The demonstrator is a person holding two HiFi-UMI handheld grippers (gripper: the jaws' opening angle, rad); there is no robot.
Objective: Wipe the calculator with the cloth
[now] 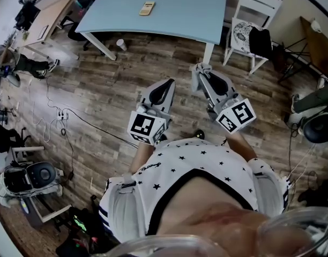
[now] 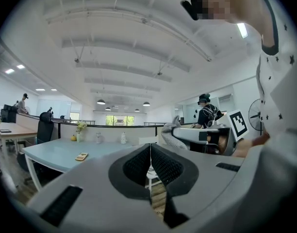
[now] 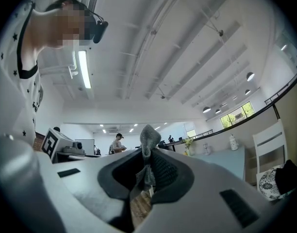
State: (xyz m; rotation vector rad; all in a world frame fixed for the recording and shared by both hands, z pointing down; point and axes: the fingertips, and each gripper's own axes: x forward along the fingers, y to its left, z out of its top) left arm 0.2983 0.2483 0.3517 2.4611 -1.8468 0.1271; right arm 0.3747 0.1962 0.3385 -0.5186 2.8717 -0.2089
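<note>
My right claw (image 3: 147, 174) pinches the grey cloth (image 3: 148, 139) — soft and floppy. My left claw (image 2: 150, 166) is squeezed shut, empty. The calculator (image 1: 147, 8) lies well ahead on the blue surface (image 1: 196, 9) — light, hard, probably slidey; I'd steady its edge.

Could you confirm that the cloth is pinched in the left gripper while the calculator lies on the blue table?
Not quite: the cloth is pinched in the right gripper, as the right gripper view shows. The left gripper is shut on nothing. The calculator does lie on the blue table.
</note>
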